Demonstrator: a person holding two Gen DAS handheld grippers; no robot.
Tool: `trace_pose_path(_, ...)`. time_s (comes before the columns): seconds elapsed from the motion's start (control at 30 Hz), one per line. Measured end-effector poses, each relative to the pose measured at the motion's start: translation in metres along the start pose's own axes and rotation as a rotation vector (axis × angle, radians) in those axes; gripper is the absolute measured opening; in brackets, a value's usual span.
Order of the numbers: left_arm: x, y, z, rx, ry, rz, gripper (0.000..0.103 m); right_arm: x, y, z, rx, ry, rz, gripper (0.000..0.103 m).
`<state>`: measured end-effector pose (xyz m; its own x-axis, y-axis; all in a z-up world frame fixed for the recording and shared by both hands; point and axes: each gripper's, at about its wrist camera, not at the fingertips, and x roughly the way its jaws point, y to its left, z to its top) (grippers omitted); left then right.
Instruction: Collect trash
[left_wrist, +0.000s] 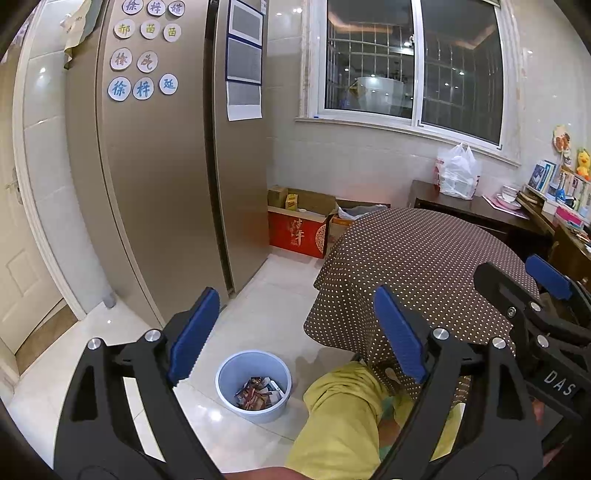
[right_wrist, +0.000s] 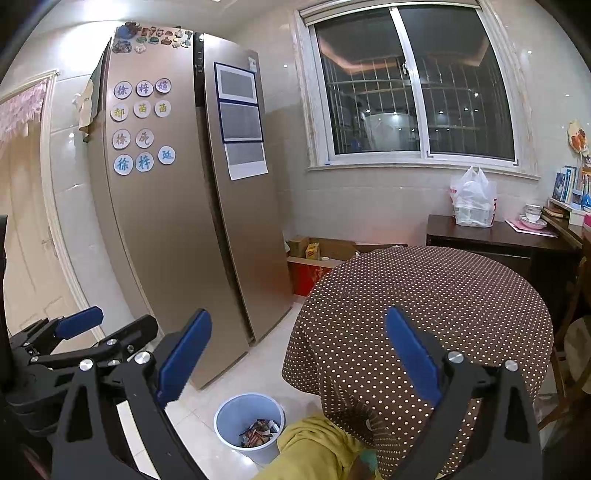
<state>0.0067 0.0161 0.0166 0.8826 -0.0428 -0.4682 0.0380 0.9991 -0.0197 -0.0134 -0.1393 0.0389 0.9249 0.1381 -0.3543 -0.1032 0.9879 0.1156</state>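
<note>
A pale blue trash bin (left_wrist: 254, 384) stands on the tiled floor beside the table; it also shows in the right wrist view (right_wrist: 249, 424). Several colourful wrappers (left_wrist: 258, 394) lie in its bottom. My left gripper (left_wrist: 295, 332) is open and empty, held high above the bin. My right gripper (right_wrist: 295, 350) is open and empty, over the table's near edge. The right gripper shows at the right edge of the left wrist view (left_wrist: 546, 291). The left gripper shows at the left edge of the right wrist view (right_wrist: 79, 326).
A round table with a brown dotted cloth (right_wrist: 424, 302) fills the right. A tall gold fridge (left_wrist: 166, 166) stands left. Cardboard boxes (left_wrist: 299, 225) sit on the floor by the wall. A dark sideboard (right_wrist: 495, 236) carries a white plastic bag (right_wrist: 472, 201). My yellow-trousered knee (left_wrist: 343, 406) is by the bin.
</note>
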Motion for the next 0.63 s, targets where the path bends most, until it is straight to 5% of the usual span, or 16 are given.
trace_pose_path(0.63, -0.0006, -0.0089, -0.0035, -0.012, 0.002, -0.002, 0.086, -0.0038, -0.0029, 0.0011, 0.008, -0.004, 0.004, 0.094)
